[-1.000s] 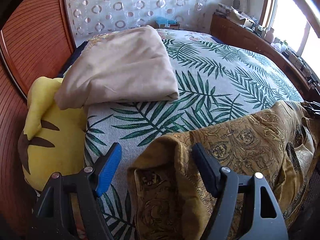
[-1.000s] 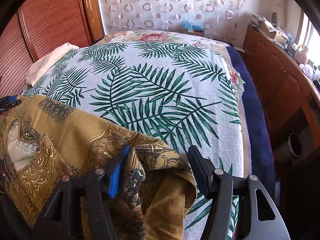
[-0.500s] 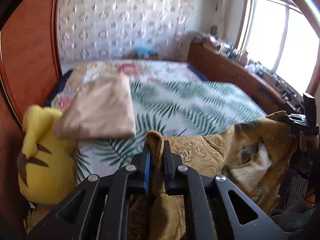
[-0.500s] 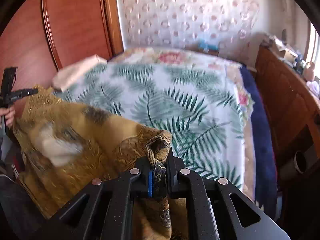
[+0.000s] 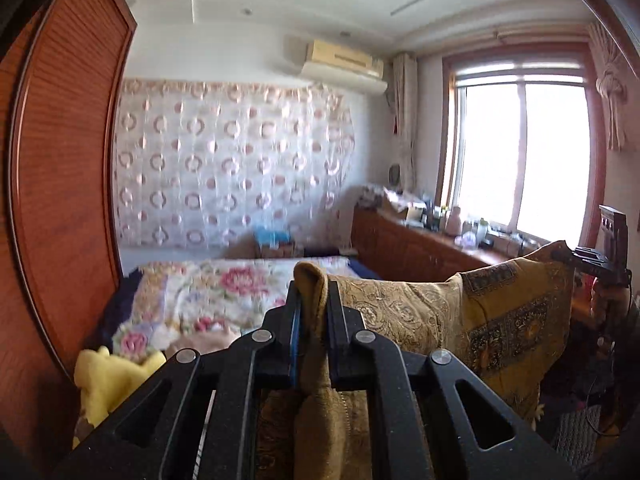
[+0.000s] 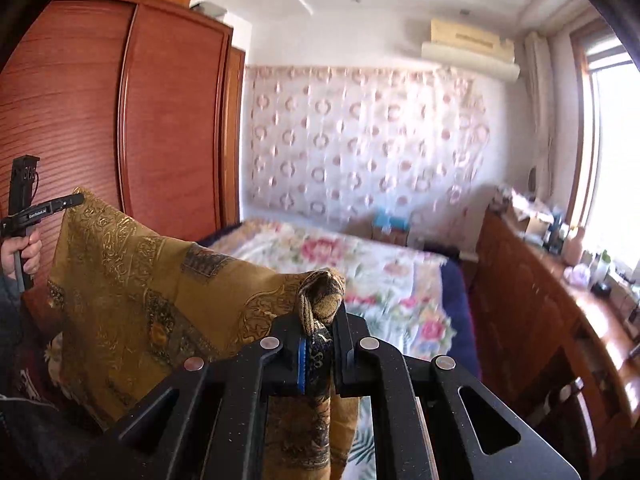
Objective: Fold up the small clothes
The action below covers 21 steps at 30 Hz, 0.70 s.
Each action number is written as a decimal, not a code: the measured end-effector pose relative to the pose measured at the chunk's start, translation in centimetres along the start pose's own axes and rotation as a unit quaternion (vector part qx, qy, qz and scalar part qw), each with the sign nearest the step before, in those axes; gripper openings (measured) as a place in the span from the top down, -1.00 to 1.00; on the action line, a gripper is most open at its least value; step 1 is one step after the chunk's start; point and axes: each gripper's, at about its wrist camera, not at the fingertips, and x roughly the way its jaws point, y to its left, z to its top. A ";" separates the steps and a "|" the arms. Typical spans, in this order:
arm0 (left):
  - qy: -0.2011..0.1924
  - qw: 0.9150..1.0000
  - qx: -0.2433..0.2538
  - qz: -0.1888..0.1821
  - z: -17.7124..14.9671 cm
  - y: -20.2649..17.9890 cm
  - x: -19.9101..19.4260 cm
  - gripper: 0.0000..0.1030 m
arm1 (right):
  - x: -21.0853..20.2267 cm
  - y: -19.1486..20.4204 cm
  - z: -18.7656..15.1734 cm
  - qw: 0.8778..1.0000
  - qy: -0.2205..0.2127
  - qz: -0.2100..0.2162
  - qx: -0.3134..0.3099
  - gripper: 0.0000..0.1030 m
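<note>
Behind the grippers lies a bed [image 5: 224, 292] with a floral cover, a wooden wardrobe [image 6: 120, 120] to its left and a low wooden cabinet [image 6: 552, 300] under the window on the right. One gold patterned garment [image 6: 152, 292] hangs stretched in the air between two grippers. The left gripper [image 5: 314, 320] is pinched on one bunched corner, the right gripper [image 6: 322, 332] on the other. One yellow plush toy [image 5: 108, 380] sits at near left.

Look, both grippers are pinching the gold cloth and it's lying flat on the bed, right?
Not quite. Both grippers do pinch the gold cloth, but it is lifted, hanging stretched between the left gripper and right gripper above the bed, as the right wrist view shows.
</note>
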 end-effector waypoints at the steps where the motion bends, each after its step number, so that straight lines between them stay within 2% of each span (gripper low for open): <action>1: -0.007 1.000 0.002 0.004 0.9 0.2 -0.3 0.78 | -0.8 0.0 0.8 1.000 -0.011 -0.002 -0.003 0.83; 7: -0.047 0.999 -0.006 0.024 4.6 1.7 -1.2 0.78 | -3.2 -0.2 5.0 0.998 -0.056 -0.005 -0.012 0.83; 11: -0.039 0.998 -0.008 0.055 5.3 3.1 1.8 0.78 | -1.7 -0.6 6.4 0.998 -0.068 -0.005 0.007 0.83; 15: -0.003 0.996 -0.014 0.086 3.7 5.7 7.3 0.78 | 3.2 -0.8 5.9 0.999 -0.051 -0.011 0.009 0.83; 21: 0.059 0.992 -0.024 0.113 -2.0 8.4 14.9 0.78 | 13.7 0.3 3.7 0.999 0.025 -0.026 0.002 0.83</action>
